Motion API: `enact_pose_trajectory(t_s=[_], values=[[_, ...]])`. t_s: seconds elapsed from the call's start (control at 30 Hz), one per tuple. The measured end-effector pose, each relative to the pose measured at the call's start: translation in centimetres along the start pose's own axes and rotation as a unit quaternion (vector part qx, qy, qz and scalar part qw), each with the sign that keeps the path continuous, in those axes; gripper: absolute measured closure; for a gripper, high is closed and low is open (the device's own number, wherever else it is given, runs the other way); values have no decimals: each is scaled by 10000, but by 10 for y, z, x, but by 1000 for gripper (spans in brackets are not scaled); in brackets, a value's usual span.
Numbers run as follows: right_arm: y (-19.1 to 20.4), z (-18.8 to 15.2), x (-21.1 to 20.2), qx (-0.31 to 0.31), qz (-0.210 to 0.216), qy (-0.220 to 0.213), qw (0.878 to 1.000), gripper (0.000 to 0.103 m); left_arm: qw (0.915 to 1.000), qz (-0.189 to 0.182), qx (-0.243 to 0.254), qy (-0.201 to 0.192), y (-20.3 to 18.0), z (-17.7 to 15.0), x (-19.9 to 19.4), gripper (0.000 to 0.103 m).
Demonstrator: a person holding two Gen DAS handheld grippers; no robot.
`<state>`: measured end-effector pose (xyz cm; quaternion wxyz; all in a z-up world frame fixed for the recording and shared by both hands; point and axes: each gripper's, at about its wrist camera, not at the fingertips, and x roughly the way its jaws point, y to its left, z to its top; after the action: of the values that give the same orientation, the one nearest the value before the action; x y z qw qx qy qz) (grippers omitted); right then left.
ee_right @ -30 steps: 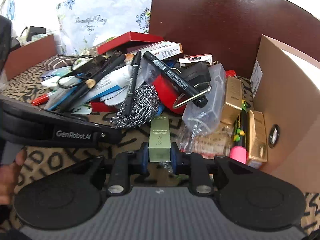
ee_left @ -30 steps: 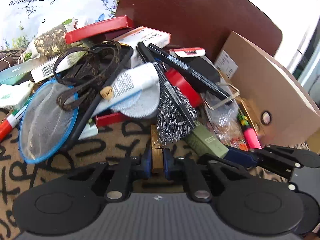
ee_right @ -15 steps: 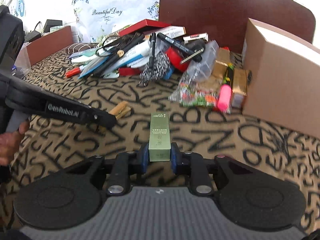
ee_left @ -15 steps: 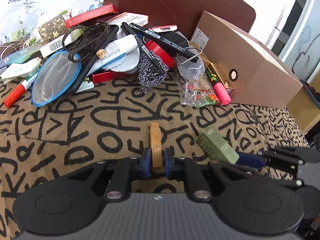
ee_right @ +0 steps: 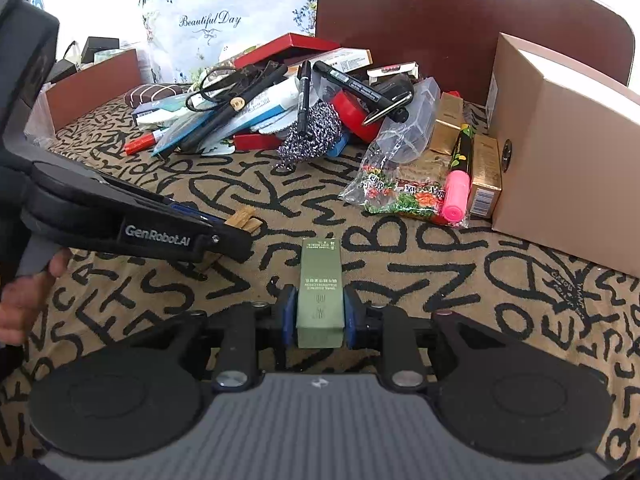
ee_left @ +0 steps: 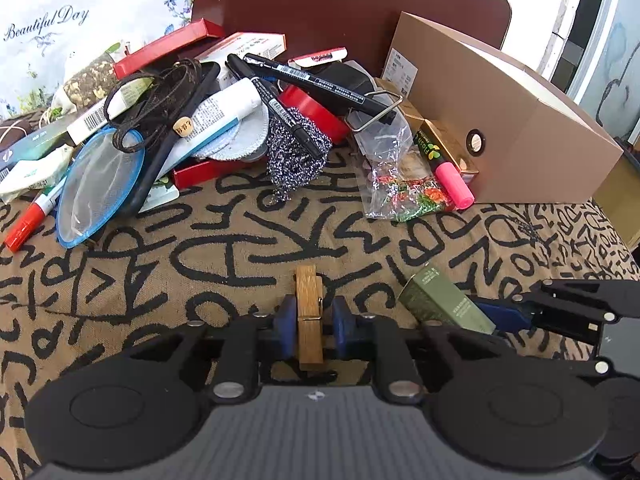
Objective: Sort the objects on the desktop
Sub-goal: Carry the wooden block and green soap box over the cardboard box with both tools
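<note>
The left gripper (ee_left: 309, 316) is clenched on a small wooden clothespin (ee_left: 309, 312). The right gripper (ee_right: 319, 316) grips a slim olive-green cardboard box (ee_right: 320, 292) above the letter-patterned cloth (ee_right: 400, 264).

Both wrist views low over the patterned cloth (ee_left: 224, 248), facing the far-edge clutter pile (ee_right: 280, 108); right view from further right, nearer the cardboard box (ee_right: 560, 160). Shared: pile, box, cloth.

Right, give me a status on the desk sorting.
Done: nothing visibly sorted. In hand: left gripper clamps a wooden clothespin; right gripper clamps a green box, both out of the heap. Left: the pile of pens, tubes and boxes, plus the pink highlighter by the cardboard box.
</note>
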<state>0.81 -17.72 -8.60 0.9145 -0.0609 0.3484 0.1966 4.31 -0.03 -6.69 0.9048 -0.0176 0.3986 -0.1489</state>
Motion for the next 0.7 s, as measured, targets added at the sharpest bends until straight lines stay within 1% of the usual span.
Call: enact_pose_trajectory(t_s=[0.07, 0.1, 0.27, 0.37, 0.47, 0.57, 0.7], values=[[0, 0, 1, -19, -2, -3, 10000, 80, 9999, 72, 137, -5, -4, 0, 0, 85], [0, 0, 1, -27, -1, -4, 10000, 81, 9998, 92, 174, -1, -5, 0, 0, 91], [-3, 0, -10, 73, 58, -88, 9999, 81, 10000, -31, 22, -31, -7, 3, -8, 91], [-9, 2, -22, 127, 44, -241, 9996, 81, 9997, -194, 10, -135, -14, 9, -19, 91], [-19, 9, -39, 157, 4, -457, 9988, 81, 9985, -424, 97, -328, -27, 23, -33, 91], [-34, 20, -60, 165, -97, -747, 9970, 81, 9962, -722, 150, -468, -43, 42, -42, 91], [-59, 36, -89, 113, -387, -1096, 9932, 81, 9912, -1101, 251, -684, -71, 73, -52, 91]])
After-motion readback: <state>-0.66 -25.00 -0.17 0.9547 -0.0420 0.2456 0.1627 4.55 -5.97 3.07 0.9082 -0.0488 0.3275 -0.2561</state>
